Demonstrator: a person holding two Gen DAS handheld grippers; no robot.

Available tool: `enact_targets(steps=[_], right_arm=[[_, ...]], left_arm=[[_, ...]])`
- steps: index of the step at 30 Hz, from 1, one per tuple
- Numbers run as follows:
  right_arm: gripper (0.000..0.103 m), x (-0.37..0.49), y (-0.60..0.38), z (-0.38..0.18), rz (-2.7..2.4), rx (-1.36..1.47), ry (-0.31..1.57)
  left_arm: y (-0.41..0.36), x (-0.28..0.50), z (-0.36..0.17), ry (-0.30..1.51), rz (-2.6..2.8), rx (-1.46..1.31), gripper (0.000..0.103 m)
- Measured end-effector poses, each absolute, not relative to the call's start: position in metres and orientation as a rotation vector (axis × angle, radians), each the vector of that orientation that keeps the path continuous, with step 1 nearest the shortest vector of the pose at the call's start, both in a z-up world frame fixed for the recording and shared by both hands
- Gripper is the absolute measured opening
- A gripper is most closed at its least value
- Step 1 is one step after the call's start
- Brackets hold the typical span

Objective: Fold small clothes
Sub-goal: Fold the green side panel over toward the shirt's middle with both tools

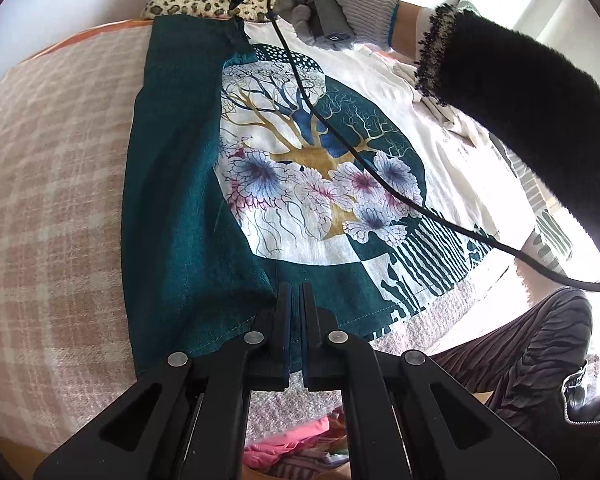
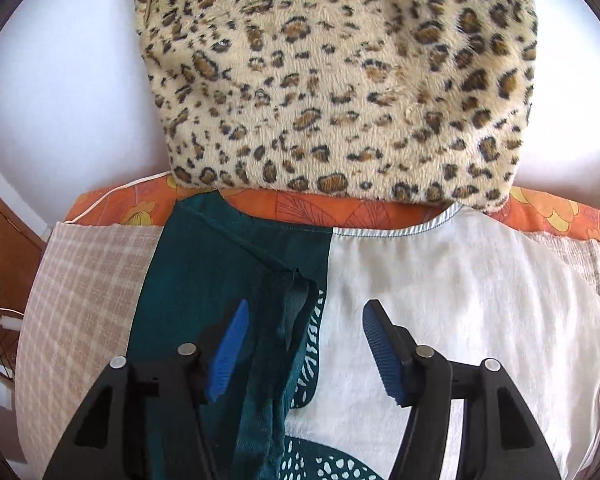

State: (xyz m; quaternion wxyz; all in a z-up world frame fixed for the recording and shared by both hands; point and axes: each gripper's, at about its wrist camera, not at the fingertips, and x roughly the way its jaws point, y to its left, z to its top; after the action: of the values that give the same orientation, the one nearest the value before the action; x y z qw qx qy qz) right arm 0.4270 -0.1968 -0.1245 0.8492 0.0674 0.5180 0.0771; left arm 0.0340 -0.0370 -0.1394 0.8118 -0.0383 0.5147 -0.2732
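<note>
On the left, the teal side panel of the white-and-teal tree-print cotton top (image 1: 300, 168) already lies folded in over the pink checked bed cover (image 1: 60, 184). The left gripper (image 1: 296, 292) pinches the near teal hem between its closed fingers. At the far end, the right gripper (image 2: 302, 348) hovers with its blue pads (image 2: 228, 352) wide apart over a rumpled teal flap, gripping nothing. Judging by this, the right-hand white side and the lengthwise fold remain.

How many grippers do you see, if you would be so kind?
2: the left gripper is shut on the shirt hem; the right gripper is open over its collar end.
</note>
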Motion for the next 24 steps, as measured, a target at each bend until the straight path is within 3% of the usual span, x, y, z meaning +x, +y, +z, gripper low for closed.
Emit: enact_targets(steps=[4, 8, 9, 11, 12, 14, 21, 24], right_arm=[[0.067, 0.39, -0.191, -0.122, 0.276, 0.198, 1.152], [0.066, 0.366, -0.172, -0.13, 0.301, 0.093, 1.193], [0.066, 0.364, -0.169, -0.133, 0.296, 0.084, 1.204], [0.066, 0.359, -0.17, -0.137, 0.281, 0.078, 1.209], [0.064, 0.36, -0.17, -0.138, 0.274, 0.082, 1.21], [0.06, 0.363, -0.172, -0.139, 0.258, 0.097, 1.208], [0.06, 0.372, -0.165, -0.135, 0.235, 0.07, 1.197], [0.06, 0.375, -0.165, -0.134, 0.23, 0.075, 1.19]], left_arm=[[-0.027, 0.023, -0.126, 1.058, -0.594, -0.082, 0.002], [-0.015, 0.009, -0.123, 1.045, -0.589, -0.08, 0.013], [-0.013, 0.006, -0.122, 1.028, -0.558, -0.046, 0.016], [-0.009, 0.002, -0.12, 0.985, -0.501, 0.016, 0.034], [-0.006, 0.0, -0.119, 0.968, -0.494, 0.025, 0.036], [-0.001, 0.0, -0.118, 0.957, -0.498, 0.027, 0.037], [-0.041, -0.005, -0.116, 0.883, -0.551, 0.2, 0.037], [-0.05, 0.005, -0.132, 0.933, -0.538, 0.236, 0.037]])
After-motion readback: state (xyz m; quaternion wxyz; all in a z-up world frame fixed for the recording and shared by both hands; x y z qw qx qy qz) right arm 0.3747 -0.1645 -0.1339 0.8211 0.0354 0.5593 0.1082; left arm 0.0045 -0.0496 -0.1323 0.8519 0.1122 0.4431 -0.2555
